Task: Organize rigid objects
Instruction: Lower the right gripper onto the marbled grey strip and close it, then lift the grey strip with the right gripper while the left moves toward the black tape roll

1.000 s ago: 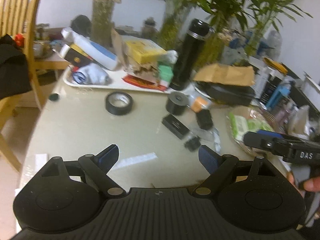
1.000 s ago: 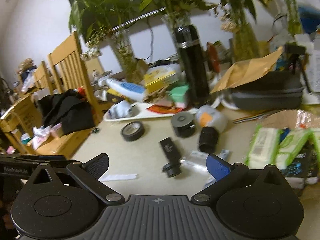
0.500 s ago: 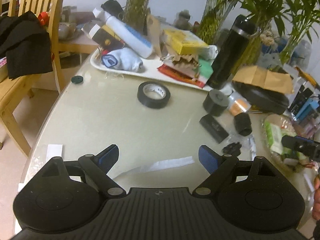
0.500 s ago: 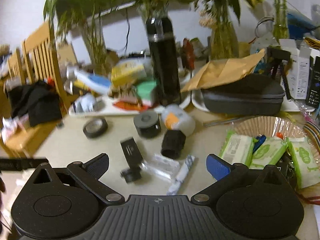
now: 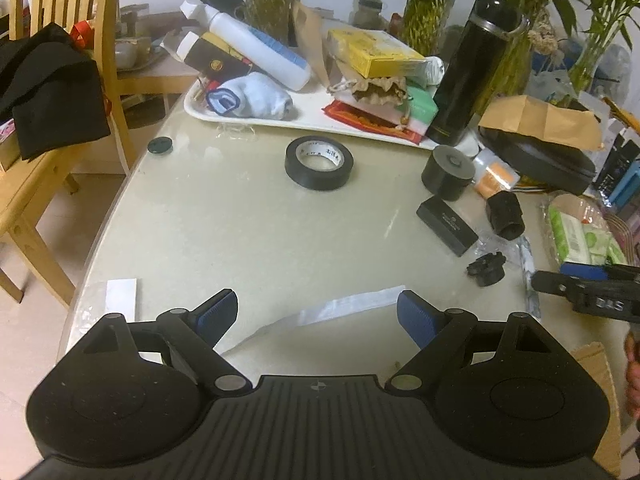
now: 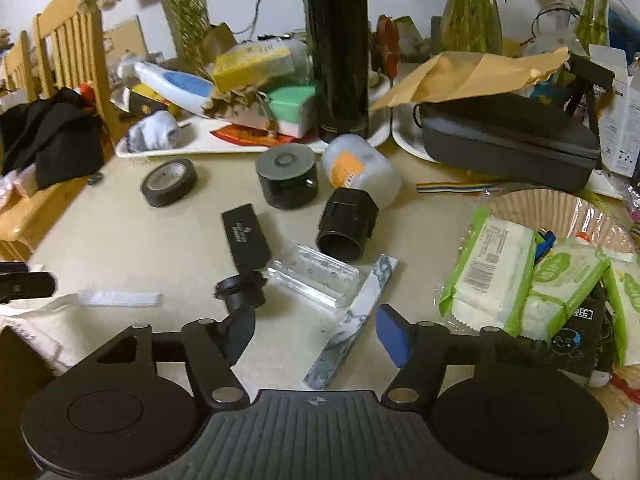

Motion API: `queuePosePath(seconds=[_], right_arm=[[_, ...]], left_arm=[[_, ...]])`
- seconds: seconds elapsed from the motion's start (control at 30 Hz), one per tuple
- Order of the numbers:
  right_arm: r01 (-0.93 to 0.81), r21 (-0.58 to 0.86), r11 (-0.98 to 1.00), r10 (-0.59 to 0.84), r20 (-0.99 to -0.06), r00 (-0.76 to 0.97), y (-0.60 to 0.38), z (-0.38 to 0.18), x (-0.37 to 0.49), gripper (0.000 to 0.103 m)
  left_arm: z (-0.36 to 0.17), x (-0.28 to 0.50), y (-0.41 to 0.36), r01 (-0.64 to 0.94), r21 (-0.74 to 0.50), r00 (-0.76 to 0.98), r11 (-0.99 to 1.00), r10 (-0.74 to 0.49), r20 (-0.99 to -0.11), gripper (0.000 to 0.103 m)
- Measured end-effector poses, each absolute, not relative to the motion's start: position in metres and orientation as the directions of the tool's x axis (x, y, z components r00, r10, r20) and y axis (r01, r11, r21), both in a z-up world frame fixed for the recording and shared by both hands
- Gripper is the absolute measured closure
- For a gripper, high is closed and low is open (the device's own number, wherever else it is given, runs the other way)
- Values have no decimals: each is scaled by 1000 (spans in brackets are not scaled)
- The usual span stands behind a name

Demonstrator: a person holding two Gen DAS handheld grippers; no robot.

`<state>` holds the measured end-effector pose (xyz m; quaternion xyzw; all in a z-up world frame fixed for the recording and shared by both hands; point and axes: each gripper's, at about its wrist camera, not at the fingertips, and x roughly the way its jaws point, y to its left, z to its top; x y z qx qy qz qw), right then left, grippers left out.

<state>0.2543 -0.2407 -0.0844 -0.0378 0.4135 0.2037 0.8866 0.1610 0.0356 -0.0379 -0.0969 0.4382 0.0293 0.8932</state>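
Loose hard items lie on the beige table: a black tape roll (image 5: 319,162) (image 6: 170,182), a grey-topped black cylinder (image 6: 286,178), a black tube (image 6: 348,224) on its side, a flat black box (image 6: 245,236), a clear plastic case (image 6: 314,276), a small black knob (image 6: 240,290) and a marbled bar (image 6: 352,320). My right gripper (image 6: 316,332) hangs low over the bar, its jaws closing. The bar lies between them untouched, and the knob sits just ahead of the left finger. My left gripper (image 5: 316,314) stands open over a white paper strip (image 5: 348,306), holding nothing.
A white tray (image 5: 256,122) of bottles, boxes and a sock lies at the back beside a tall black flask (image 6: 338,48). A grey zip case (image 6: 508,136) and wet-wipe packs (image 6: 496,272) crowd the right. A wooden chair (image 5: 60,92) with black cloth stands at the left edge.
The right gripper has dropped forward toward the small items and its jaws have narrowed. The left gripper has tipped down toward the table, then held still and open.
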Motion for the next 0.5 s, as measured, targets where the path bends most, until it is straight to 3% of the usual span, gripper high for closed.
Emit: queuePosePath(seconds=[0.17, 0.27, 0.3, 0.5], right_arm=[[-356, 90, 930, 287, -784, 551, -238, -99, 267, 49], [-336, 82, 938, 262, -802, 536, -239, -107, 272, 61], [-330, 76, 941, 251, -809, 531, -239, -109, 274, 70], [-304, 39, 952, 206, -816, 540, -236, -112, 277, 83]], left_arm=[[-41, 161, 30, -114, -122, 590, 986, -32, -807, 15], [-41, 160, 29, -99, -123, 592, 987, -41, -805, 15], [-41, 159, 29, -97, -128, 594, 987, -45, -803, 15], [-36, 159, 32, -99, -174, 617, 980, -76, -783, 15]])
